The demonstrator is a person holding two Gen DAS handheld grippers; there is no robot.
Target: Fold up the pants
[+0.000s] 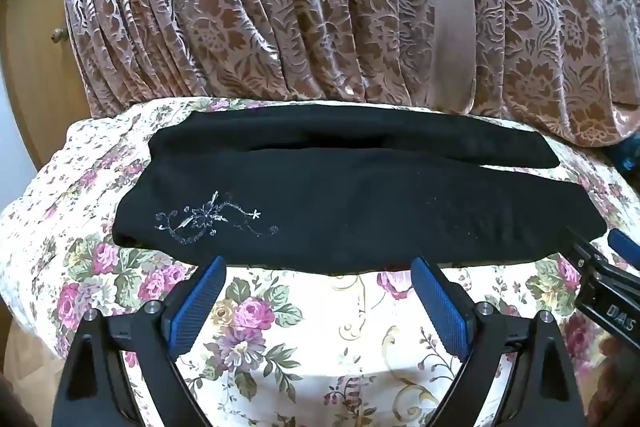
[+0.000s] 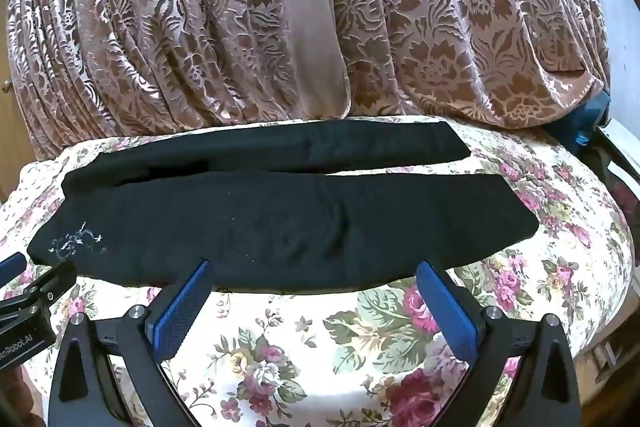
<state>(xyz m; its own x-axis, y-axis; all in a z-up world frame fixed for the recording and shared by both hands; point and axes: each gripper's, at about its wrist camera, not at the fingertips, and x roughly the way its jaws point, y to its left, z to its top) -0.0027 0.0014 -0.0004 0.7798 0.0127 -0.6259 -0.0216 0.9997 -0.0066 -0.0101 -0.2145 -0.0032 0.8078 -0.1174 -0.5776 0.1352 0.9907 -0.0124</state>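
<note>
Now the black pants [image 1: 344, 215] lie stretched left-to-right across mid-frame on the floral bedspread [image 1: 304, 327], their near edge just ahead of both wide-open, empty tools, left gripper [image 1: 318, 301] by the embroidered end, right gripper [image 2: 314, 305] toward the cuffs.

Black pants [image 1: 340, 211] — white floral embroidery [image 1: 208, 217], rose-print bedspread [image 1: 280, 327], brown damask curtain [image 1: 240, 7]

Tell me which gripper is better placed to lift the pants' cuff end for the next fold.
Probably right. The right gripper sits open at the pants' near edge, closer to the cuffs. The left gripper sits nearer the embroidery end.
</note>
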